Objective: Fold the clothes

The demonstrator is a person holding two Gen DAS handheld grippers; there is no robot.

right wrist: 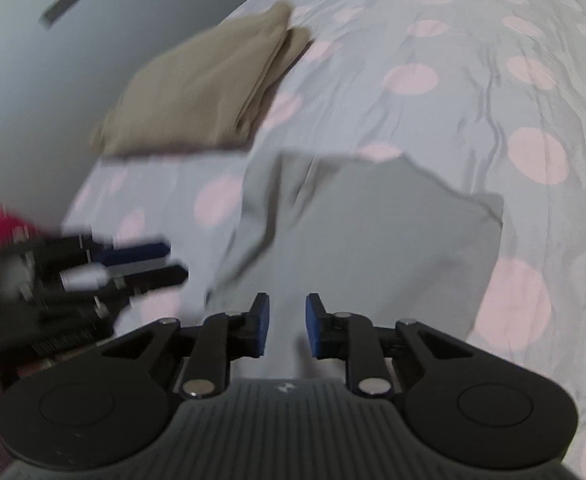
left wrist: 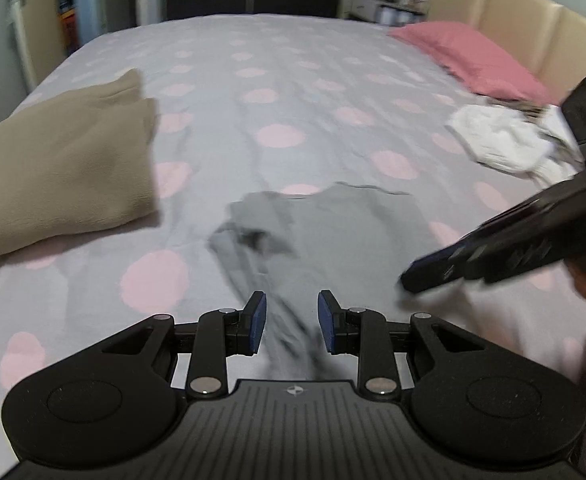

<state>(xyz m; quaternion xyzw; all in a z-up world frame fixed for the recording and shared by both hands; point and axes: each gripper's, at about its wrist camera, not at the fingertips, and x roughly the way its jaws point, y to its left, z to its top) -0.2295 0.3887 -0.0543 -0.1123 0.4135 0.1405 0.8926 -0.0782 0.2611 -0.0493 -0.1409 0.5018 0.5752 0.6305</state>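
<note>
Grey garment (left wrist: 333, 232) bunches between the left gripper's (left wrist: 292, 322) narrow jaws, right gripper (right wrist: 287, 325) narrow too, grip unclear on both.

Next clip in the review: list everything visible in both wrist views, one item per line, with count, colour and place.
Grey cloth garment: one, grey, crumpled on the bed nearest both grippers.
Folded tan fabric garment: one, tan, at the bed's left side in the left wrist view.
White crumpled clothes: a small pile, white, toward the bed's right side, below the pillow.
Pink pillow: one, pink, by the headboard.
Beige padded headboard: one, beige, at the far right.
Grey bedsheet with pink dots: one, covering the bed.
Cluttered shelf: one, far end; contents blurred.
Left gripper: black with blue pads, jaws parted with grey cloth between them.
Right gripper: same, jaws parted over the grey garment.
</note>
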